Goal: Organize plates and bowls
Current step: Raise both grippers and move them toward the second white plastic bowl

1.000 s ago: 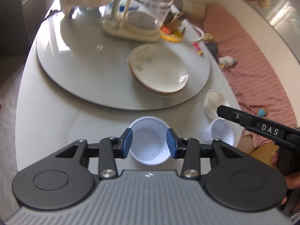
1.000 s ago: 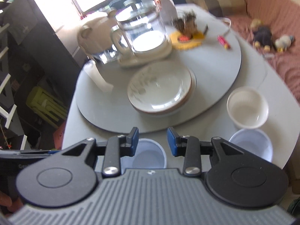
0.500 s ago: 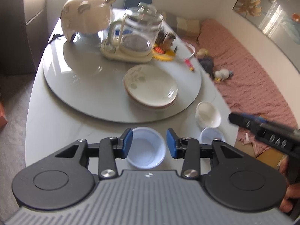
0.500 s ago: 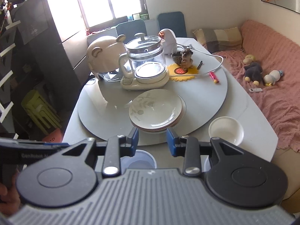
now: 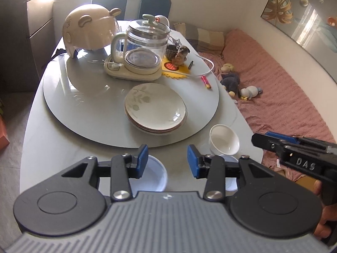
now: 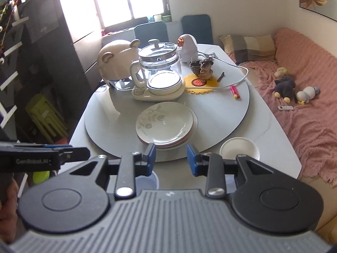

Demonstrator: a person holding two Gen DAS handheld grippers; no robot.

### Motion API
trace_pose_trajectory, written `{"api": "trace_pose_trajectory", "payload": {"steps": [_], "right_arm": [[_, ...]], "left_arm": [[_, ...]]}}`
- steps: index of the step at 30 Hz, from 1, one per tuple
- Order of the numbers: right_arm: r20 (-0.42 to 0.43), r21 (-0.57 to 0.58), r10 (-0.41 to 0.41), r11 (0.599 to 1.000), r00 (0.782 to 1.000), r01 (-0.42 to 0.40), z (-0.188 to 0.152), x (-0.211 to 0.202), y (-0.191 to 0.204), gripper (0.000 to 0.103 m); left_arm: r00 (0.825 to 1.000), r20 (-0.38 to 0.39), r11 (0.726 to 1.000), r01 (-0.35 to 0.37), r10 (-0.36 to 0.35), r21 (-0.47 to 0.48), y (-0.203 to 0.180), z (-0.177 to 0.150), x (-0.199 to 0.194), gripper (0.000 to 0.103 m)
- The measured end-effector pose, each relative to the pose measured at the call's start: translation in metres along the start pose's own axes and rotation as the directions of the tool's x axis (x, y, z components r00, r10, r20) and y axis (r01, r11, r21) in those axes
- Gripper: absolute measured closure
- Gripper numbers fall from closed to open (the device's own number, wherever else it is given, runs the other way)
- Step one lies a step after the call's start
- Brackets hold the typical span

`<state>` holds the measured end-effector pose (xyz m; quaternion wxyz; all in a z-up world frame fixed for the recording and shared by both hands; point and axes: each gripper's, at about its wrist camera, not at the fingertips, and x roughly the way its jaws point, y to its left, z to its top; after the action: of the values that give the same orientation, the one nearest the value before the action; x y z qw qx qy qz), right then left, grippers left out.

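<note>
Both grippers have risen, jaws apart and empty, above the blue bowl (image 5: 154, 177) beside stacked plates (image 5: 155, 109).

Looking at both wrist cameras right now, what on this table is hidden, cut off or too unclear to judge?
- Left wrist view: the pale blue bowl is half covered by the left gripper.
- Left wrist view: a second blue bowl shows only slivers behind that gripper's finger.
- Right wrist view: the right gripper hides most of the blue bowl.
- Both views: the number of plates in the plate stack is unclear.

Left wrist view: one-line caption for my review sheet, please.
Open left claw above a pale blue bowl; stacked plates on the turntable, white bowl beside it.
</note>
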<state>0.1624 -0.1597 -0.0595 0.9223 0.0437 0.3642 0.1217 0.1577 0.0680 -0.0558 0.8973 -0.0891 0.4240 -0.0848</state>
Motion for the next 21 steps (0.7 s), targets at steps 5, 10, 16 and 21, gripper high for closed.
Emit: {"api": "trace_pose_trajectory", "payload": {"steps": [5, 10, 16, 21], "right_arm": [[-0.007, -0.025, -0.022, 0.999, 1.0, 0.022, 0.005, -0.001, -0.031, 0.067], [-0.005, -0.024, -0.053, 0.998, 0.999, 0.053, 0.011, 0.001, -0.063, 0.067], [-0.041, -0.009, -0.062, 0.998, 0.997, 0.062, 0.009, 0.014, -0.101, 0.067], [-0.114, 0.002, -0.026, 1.0, 0.993, 0.026, 0.006, 0.027, -0.124, 0.067]], "left_arm": [[0.999, -0.043, 0.999, 0.023, -0.025, -0.028, -0.023, -0.003, 0.028, 0.056], [0.998, -0.067, 1.0, 0.012, -0.013, -0.023, -0.044, 0.001, 0.057, 0.056], [0.991, -0.112, 0.997, 0.07, -0.071, -0.012, -0.07, 0.0, 0.093, 0.056], [0.981, -0.163, 0.994, 0.107, -0.107, -0.007, -0.093, 0.0, 0.123, 0.053]]}}
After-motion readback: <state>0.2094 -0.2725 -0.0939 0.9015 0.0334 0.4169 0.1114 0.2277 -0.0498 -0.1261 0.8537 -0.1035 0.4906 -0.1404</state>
